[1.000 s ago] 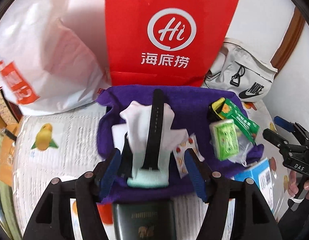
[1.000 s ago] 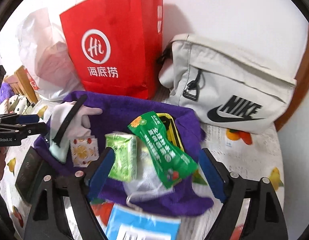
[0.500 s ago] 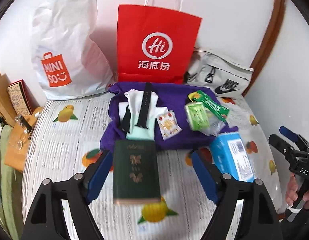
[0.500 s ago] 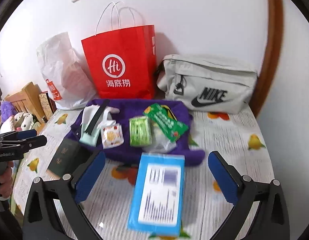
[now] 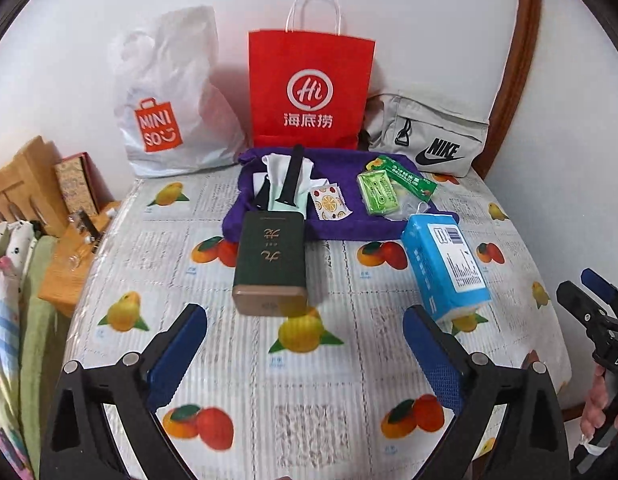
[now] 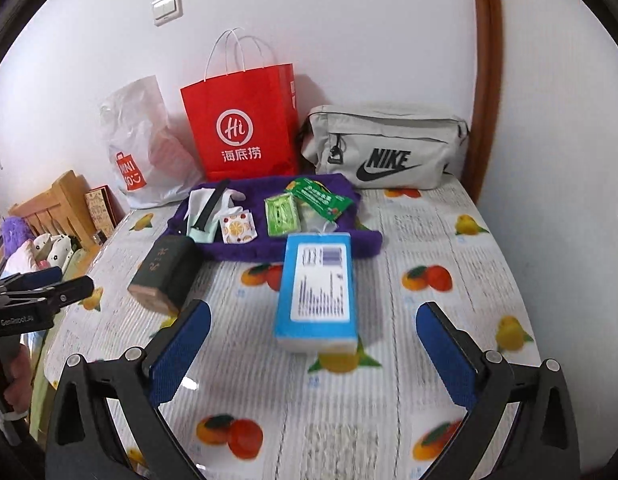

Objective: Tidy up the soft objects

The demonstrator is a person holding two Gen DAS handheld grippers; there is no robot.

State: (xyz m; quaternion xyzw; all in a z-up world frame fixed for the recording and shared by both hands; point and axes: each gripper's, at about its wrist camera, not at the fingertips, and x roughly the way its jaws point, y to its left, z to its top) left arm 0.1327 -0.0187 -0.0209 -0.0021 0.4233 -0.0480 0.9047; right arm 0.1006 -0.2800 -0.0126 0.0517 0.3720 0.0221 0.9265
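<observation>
A purple towel (image 5: 345, 224) (image 6: 277, 242) lies at the back of the table. On it lie a white sock (image 5: 275, 168) under a black watch strap (image 5: 291, 176), a fruit-print sachet (image 5: 329, 203), a green tissue pack (image 5: 379, 192) and a green snack packet (image 5: 409, 178). A dark green box (image 5: 271, 260) and a blue tissue pack (image 5: 447, 266) (image 6: 317, 288) lie in front of the towel. My left gripper (image 5: 305, 344) is open and empty, held back over the near table. My right gripper (image 6: 313, 340) is open and empty, just short of the blue pack.
A red paper bag (image 5: 311, 92), a white Miniso bag (image 5: 169, 96) and a grey Nike pouch (image 5: 427, 136) stand along the back wall. The table has a fruit-print cover (image 5: 309, 400). A wooden rack (image 5: 33, 188) and bedding sit past the left edge.
Both grippers have pulled back and up from the towel. The whole table now shows, with the dark green box and blue pack in front of the fingers. Both stay open.
</observation>
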